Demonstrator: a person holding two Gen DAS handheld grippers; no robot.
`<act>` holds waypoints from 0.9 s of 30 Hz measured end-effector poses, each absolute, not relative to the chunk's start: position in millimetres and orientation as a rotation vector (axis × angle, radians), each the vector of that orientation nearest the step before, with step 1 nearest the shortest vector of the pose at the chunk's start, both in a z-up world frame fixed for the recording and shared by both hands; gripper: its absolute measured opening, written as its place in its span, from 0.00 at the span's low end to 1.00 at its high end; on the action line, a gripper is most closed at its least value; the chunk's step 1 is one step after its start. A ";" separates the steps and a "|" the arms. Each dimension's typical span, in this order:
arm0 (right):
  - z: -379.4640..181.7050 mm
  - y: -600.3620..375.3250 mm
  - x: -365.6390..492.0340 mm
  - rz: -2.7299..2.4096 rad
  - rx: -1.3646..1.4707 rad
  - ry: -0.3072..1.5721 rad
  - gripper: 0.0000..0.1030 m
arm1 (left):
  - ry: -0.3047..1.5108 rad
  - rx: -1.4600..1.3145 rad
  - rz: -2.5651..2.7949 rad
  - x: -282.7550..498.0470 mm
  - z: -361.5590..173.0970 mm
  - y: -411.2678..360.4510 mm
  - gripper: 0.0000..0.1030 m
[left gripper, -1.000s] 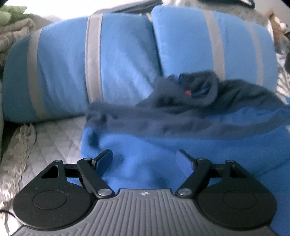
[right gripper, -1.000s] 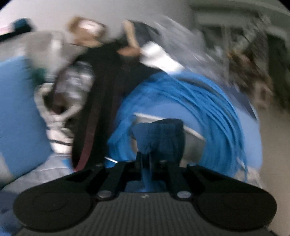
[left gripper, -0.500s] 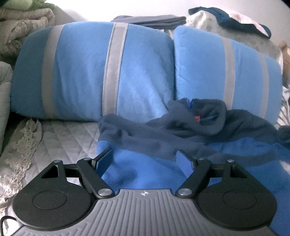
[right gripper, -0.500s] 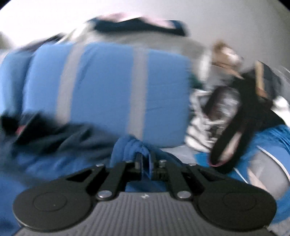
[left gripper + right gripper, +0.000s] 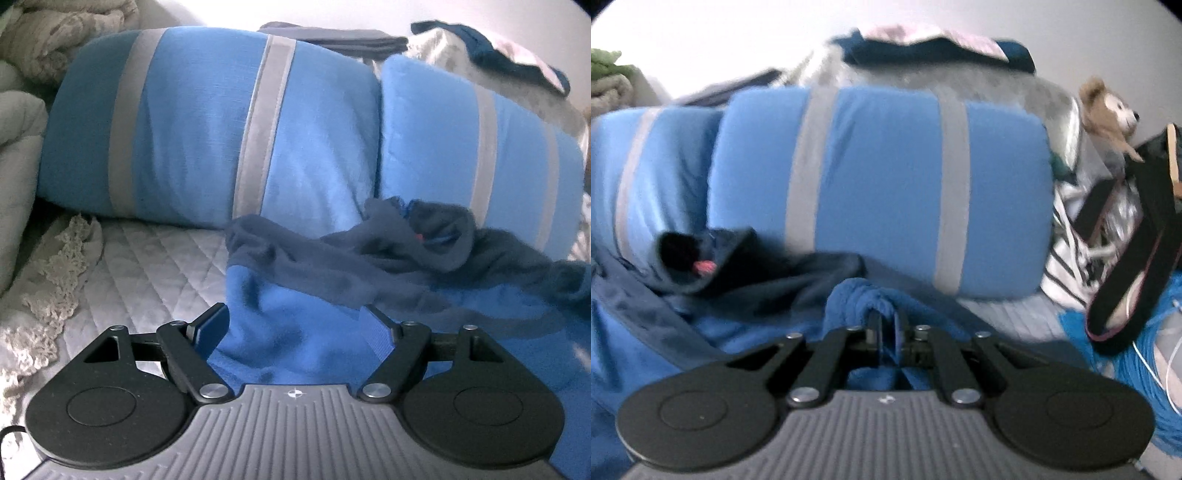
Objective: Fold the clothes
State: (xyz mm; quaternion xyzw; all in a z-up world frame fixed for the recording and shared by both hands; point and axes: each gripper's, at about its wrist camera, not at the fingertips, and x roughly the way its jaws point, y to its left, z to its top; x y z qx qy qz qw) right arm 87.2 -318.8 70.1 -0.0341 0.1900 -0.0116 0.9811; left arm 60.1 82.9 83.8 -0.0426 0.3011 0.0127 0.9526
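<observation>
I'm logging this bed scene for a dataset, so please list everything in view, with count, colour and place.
fleece garment: one, bright blue with navy collar and band, spread on the bed in front of the pillows
pillows: two, blue with grey stripes, side by side behind the garment
quilted cover: one, pale grey, under everything
lace-edged cloth: one, cream, at the left edge
folded clothes: a few, navy and pink, on top behind the pillows
plush toy: one, tan, at the far right
black strap: one, black with pink edge, right side
left claw: one, black, open, blue fabric lying between its fingers
right claw: one, black, shut on a fold of the fleece garment
</observation>
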 end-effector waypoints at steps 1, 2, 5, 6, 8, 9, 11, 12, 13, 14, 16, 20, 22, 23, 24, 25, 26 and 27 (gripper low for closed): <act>74.7 -315.0 84.5 -0.009 -0.059 0.373 0.06 | 0.608 -0.098 0.020 58.8 86.1 82.5 0.75; 78.9 -311.2 81.8 0.012 -0.048 0.367 0.06 | 0.603 -0.103 0.011 57.4 88.5 81.3 0.75; 89.5 -298.4 73.5 0.073 -0.037 0.350 0.06 | 0.578 -0.102 -0.015 53.4 94.5 76.5 0.75; 91.8 -294.1 70.2 0.093 -0.039 0.346 0.06 | 0.572 -0.103 -0.016 52.5 95.8 75.5 0.75; 93.2 -281.9 60.7 0.153 -0.048 0.344 0.06 | 0.562 -0.118 -0.018 51.4 96.2 75.0 0.75; 93.0 -275.7 56.1 0.185 -0.055 0.345 0.06 | 0.563 -0.134 -0.019 51.2 95.1 75.3 0.75; 89.8 -261.5 46.9 0.245 -0.081 0.349 0.06 | 0.567 -0.168 -0.020 51.0 92.6 76.2 0.75; 87.1 -253.7 42.5 0.274 -0.099 0.352 0.06 | 0.566 -0.180 -0.033 50.6 90.8 76.0 0.75; 84.2 -245.8 38.1 0.302 -0.118 0.356 0.06 | 0.564 -0.192 -0.047 50.3 88.9 75.7 0.75; 79.7 -236.3 34.8 0.333 -0.144 0.363 0.06 | 0.563 -0.205 -0.062 49.9 87.0 75.4 0.75; 71.4 -218.9 28.1 0.389 -0.188 0.380 0.06 | 0.560 -0.229 -0.090 49.1 83.2 74.8 0.75; 51.9 -187.1 15.9 0.486 -0.270 0.428 0.06 | 0.547 -0.210 -0.137 43.9 74.7 68.3 0.75; 40.6 -171.7 8.4 0.527 -0.331 0.448 0.06 | 0.568 -0.192 -0.153 43.5 68.0 65.3 0.75; 36.0 -167.0 5.2 0.539 -0.358 0.454 0.06 | 0.579 -0.183 -0.162 43.7 65.1 64.3 0.75; 31.7 -162.5 2.1 0.551 -0.383 0.459 0.06 | 0.590 -0.179 -0.167 43.6 62.2 63.9 0.75; 28.9 -159.3 -0.2 0.555 -0.404 0.463 0.07 | 0.601 -0.176 -0.171 43.6 59.3 63.5 0.75; 26.2 -156.1 -2.5 0.560 -0.424 0.467 0.08 | 0.611 -0.177 -0.172 43.5 57.1 64.1 0.75; 23.4 -152.8 -4.7 0.564 -0.445 0.471 0.10 | 0.620 -0.178 -0.174 43.4 55.0 64.7 0.75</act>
